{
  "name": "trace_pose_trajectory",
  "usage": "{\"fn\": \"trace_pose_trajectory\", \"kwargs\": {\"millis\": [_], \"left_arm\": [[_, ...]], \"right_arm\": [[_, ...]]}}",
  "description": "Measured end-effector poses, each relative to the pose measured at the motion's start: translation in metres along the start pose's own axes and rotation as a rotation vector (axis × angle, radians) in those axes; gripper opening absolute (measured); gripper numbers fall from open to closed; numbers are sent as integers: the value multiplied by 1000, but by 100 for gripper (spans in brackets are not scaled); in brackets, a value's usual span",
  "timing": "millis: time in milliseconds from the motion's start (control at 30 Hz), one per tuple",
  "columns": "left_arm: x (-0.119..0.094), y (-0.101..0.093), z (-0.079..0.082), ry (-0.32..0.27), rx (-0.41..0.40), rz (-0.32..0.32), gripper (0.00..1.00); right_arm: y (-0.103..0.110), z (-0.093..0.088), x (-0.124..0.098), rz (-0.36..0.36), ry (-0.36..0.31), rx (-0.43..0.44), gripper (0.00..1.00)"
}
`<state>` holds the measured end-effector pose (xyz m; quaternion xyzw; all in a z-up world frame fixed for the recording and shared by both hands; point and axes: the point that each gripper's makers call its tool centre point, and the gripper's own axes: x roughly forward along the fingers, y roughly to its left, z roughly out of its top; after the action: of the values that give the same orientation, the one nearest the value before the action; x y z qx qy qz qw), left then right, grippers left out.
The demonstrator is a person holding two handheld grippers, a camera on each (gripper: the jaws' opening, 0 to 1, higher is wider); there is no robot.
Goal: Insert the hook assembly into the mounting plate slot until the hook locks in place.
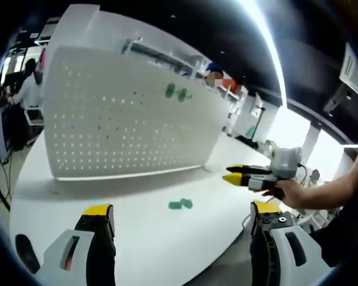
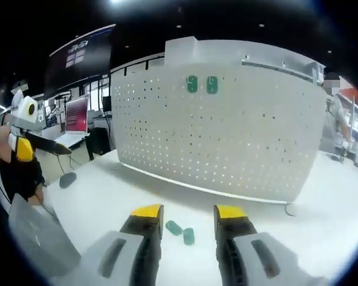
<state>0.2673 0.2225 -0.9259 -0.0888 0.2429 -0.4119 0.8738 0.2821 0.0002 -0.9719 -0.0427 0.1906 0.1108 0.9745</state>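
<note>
Left gripper (image 1: 182, 210) jaws wide apart, empty, right gripper (image 2: 188, 211) jaws parted, empty, green hooks (image 2: 181, 232) loose on white table (image 2: 322, 220) between them, perforated mounting plate (image 2: 227, 137) upright behind.

1. No text, label, brand, number or sign is legible in the left gripper view.
2. In the right gripper view, a dark wall screen (image 2: 82, 56) behind the white pegboard (image 2: 227, 125) carries small pale panels. Their content is too small to read.
3. In the same view, a monitor (image 2: 76, 114) at the left shows a pink-red display. No characters can be made out on it.
</note>
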Motion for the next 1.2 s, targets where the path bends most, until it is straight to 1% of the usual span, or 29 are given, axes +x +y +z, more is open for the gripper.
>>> {"fn": "trace_pose_trajectory", "kwargs": {"millis": [33, 100, 167, 300, 700, 1100, 1200], "left_arm": [[0, 0, -1, 4, 0, 1, 96], [0, 1, -5, 14, -1, 3, 96], [-1, 2, -7, 16, 0, 6, 96], [-3, 4, -12, 35, -7, 7, 95], [-9, 12, -24, 79, -9, 31, 95], [-14, 15, -38, 105, -23, 40, 95], [-15, 17, -40, 110, -24, 43, 95]], "right_arm": [[-1, -8, -1, -2, 20, 6, 31], [0, -16, -4, 1, 33, 19, 31], [1, -23, -8, 5, 52, 3, 31], [4, -31, -13, 20, 71, 6, 31], [18, -45, -24, 52, 110, -3, 31], [27, -59, -37, 76, 151, 28, 32], [29, -58, -37, 80, 150, 28, 31]]}}
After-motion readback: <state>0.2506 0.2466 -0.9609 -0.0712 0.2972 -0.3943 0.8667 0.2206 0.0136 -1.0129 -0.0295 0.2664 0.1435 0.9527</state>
